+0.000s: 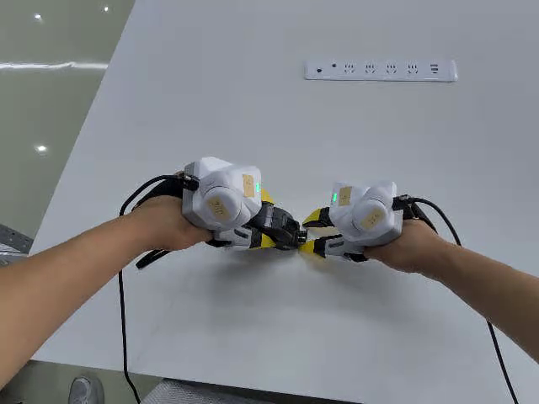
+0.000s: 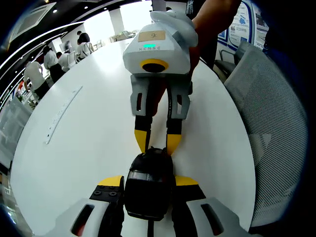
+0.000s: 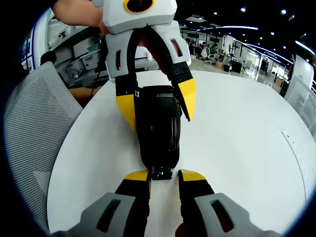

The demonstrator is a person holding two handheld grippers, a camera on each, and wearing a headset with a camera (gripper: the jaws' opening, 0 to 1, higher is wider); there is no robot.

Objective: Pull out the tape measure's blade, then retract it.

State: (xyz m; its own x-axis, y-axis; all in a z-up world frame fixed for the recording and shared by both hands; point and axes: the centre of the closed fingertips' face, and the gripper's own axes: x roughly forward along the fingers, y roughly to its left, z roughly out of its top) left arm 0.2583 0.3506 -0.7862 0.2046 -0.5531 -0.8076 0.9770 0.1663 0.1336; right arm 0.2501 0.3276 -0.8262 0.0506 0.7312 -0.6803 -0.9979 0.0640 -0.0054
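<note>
Tape measure (image 1: pixel 283 225): a black case, low over the near part of the white table (image 1: pixel 337 135), between the two grippers.
Blade: none drawn out that could be seen; a small metal end hook (image 3: pixel 161 174) sat at the case's mouth.
Left gripper (image 2: pixel 148 180): clenched on the tape measure (image 2: pixel 149 193), one yellow-tipped jaw on each flat side of the case; in the right gripper view it (image 3: pixel 156 105) reached in from the top, clamping the case (image 3: pixel 158 133).
Right gripper (image 3: pixel 164 176): jaws narrowed to either side of the end hook; whether they pinched it or merely flanked it could not be told. In the left gripper view its tips (image 2: pixel 157 143) met the far end of the case.
Hands: the left hand (image 1: pixel 164 224) and right hand (image 1: pixel 411 244) held the grippers nose to nose.
Power strip (image 1: pixel 381 70): white, flat on the table's far side, well apart from the grippers.
Chair (image 3: pixel 34 128): grey mesh, beside the table edge.
</note>
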